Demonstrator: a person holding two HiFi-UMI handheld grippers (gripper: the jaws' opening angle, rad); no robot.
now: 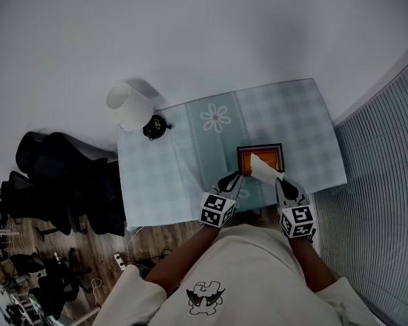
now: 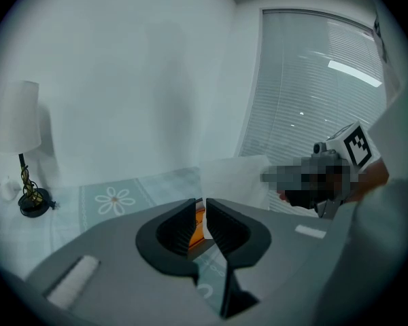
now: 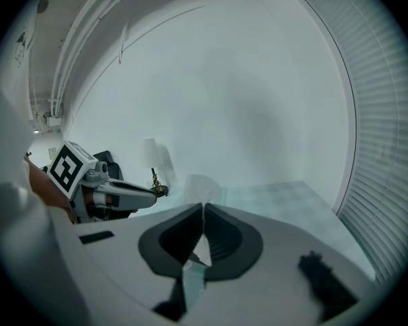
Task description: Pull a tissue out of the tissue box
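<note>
An orange tissue box (image 1: 260, 159) sits on the checked tablecloth (image 1: 183, 175) near the table's front edge. A white tissue (image 1: 265, 169) stretches from the box's slot toward the front right, and my right gripper (image 1: 283, 184) is shut on it. In the right gripper view, the thin tissue (image 3: 200, 187) rises from between the pressed jaws of that gripper (image 3: 203, 209). My left gripper (image 1: 234, 179) has its tips at the box's near left corner, jaws together. Past the slit of the left gripper (image 2: 204, 206), a strip of the orange box (image 2: 199, 224) and the raised tissue (image 2: 234, 178) show.
A white-shaded lamp (image 1: 130, 106) with a black base stands at the table's back left corner. Window blinds (image 1: 387, 182) run along the right side. Black office chairs (image 1: 61, 182) crowd the floor to the left. A flower print (image 1: 216, 117) marks the cloth behind the box.
</note>
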